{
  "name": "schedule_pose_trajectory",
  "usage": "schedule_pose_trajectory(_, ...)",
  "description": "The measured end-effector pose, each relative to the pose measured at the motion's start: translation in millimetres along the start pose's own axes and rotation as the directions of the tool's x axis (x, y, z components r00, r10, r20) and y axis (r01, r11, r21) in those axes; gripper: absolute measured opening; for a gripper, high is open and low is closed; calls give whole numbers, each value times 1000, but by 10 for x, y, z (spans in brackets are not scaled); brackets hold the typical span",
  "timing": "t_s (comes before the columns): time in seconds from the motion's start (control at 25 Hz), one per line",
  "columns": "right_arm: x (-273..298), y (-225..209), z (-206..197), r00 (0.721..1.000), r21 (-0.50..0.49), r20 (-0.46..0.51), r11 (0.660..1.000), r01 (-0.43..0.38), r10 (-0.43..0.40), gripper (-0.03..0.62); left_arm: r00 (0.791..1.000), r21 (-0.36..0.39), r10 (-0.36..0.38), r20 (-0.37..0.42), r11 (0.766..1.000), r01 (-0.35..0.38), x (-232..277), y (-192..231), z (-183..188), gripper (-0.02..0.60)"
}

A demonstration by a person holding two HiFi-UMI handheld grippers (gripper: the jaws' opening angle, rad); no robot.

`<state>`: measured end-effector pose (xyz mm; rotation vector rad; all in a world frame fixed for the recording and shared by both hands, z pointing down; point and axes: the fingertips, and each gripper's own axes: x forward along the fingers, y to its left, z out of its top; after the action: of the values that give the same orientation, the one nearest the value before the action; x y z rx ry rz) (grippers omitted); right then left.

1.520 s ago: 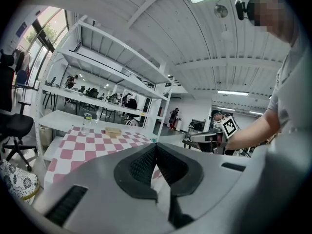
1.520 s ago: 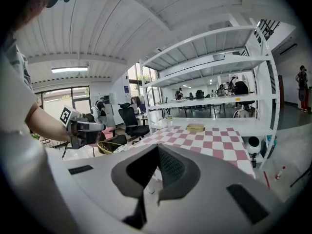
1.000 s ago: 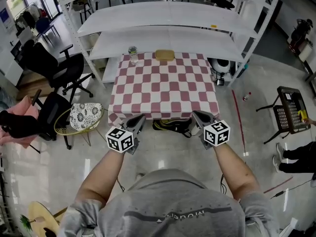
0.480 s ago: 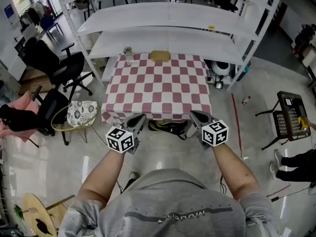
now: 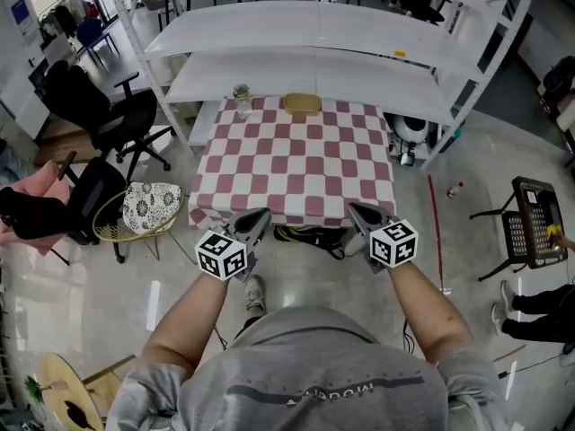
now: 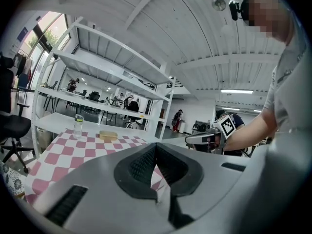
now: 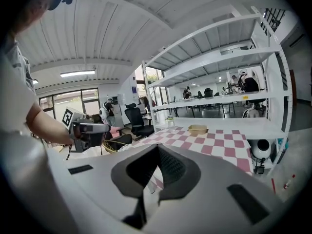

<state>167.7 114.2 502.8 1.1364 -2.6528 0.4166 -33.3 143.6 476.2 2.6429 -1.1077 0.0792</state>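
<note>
Both grippers are held side by side in the air just short of a table (image 5: 296, 164) covered with a red-and-white checked cloth. My left gripper (image 5: 260, 215) and right gripper (image 5: 356, 208) are shut with nothing between the jaws. At the table's far edge stand a clear bottle (image 5: 241, 98) and a shallow tan container (image 5: 302, 105). In the left gripper view the gripper (image 6: 156, 146) points over the cloth (image 6: 58, 150) towards the bottle (image 6: 78, 126) and container (image 6: 108, 135). The right gripper view shows its gripper (image 7: 157, 146), the container (image 7: 197, 129) and the bottle (image 7: 169, 120).
White shelving (image 5: 314, 34) rises behind and over the table. A black office chair (image 5: 121, 119) and a wicker basket with a patterned cushion (image 5: 151, 209) stand at the left. A white round device (image 5: 415, 133) sits by the table's right leg, and a black wire cart (image 5: 530, 223) stands far right.
The person has stepped nearer the table, so the cloth, bottle and container look closer in both gripper views. A shoe now shows on the floor. Both grippers stay shut.
</note>
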Motion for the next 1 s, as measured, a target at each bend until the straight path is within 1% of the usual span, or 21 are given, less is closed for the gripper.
schedule_pose_trajectory(0.12, 340, 11, 57, 1000, 1, -2, 1000, 8, -8, 25, 1000, -8, -20, -4, 1000, 20, 32, 355, 15, 14)
schedule_pose_trajectory(0.24, 722, -4, 167, 999, 11, 7, 999, 35, -35, 25, 999, -9, -48, -19, 999, 48, 94, 778, 64, 14)
schedule_pose_trajectory(0.4, 1208, -14, 333, 997, 40, 14, 996, 78, -79, 25, 995, -15, -92, -43, 996, 91, 207, 1335, 221, 14)
schedule_pose_trajectory(0.52, 1521, -1, 468, 995, 47, 16, 994, 101, -101, 25, 991, -11, -125, -55, 992, 125, 284, 1668, 361, 14)
schedule_pose_trajectory(0.68, 1806, -27, 624, 991, 57, 19, 990, 131, -132, 25, 984, -15, -167, -58, 986, 167, 405, 1962, 495, 14)
schedule_pose_trajectory(1.0, 2126, -200, 809, 979, 77, 29, 977, 201, -204, 25, 968, -11, -241, -71, 970, 241, 634, 2345, 643, 14)
